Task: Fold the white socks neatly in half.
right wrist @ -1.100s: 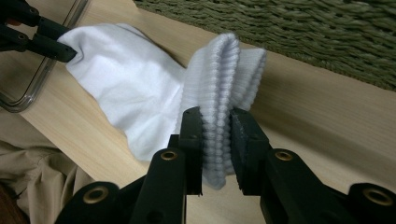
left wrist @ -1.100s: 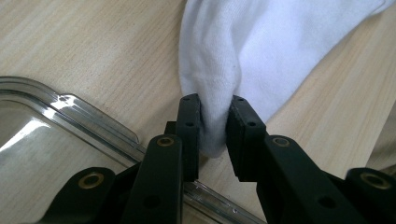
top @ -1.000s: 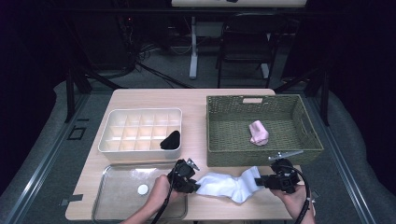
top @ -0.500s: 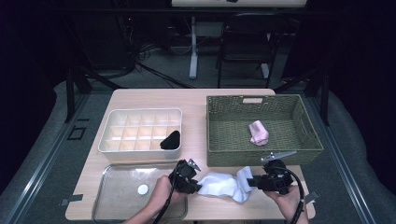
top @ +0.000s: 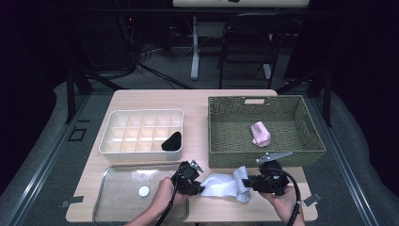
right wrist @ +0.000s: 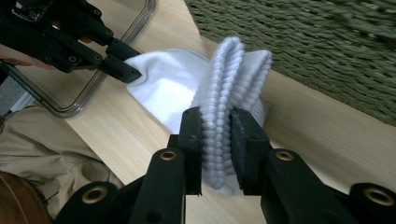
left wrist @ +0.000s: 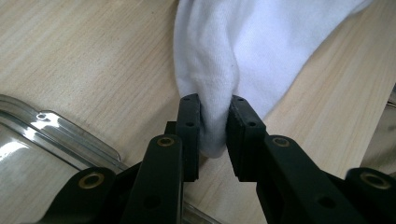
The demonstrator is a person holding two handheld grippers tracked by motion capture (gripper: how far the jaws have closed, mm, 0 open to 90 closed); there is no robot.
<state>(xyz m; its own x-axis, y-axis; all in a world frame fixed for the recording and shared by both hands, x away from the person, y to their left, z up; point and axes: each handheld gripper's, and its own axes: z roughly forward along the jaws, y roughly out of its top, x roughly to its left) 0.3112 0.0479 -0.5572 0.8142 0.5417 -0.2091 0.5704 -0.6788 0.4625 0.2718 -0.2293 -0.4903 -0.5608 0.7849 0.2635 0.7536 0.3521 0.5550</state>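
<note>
The wicker basket (top: 266, 158) walls off the surface (top: 188, 103) just behind both hand-held grippers, with the clear tray (top: 110, 200) flanking their left.

On the worktop (top: 150, 101) a green wicker basket (top: 282, 153) stands at the right with a pink bundle (top: 260, 133) inside, while a white divided box (top: 141, 132) sits at the left, a black item (top: 172, 141) resting in its near right corner (what it is cannot be told). A clear tray (top: 117, 200) lies at the near left edge, holding a small white disc (top: 144, 191). Beyond the worktop stands a dark folding chair (top: 247, 44).
</note>
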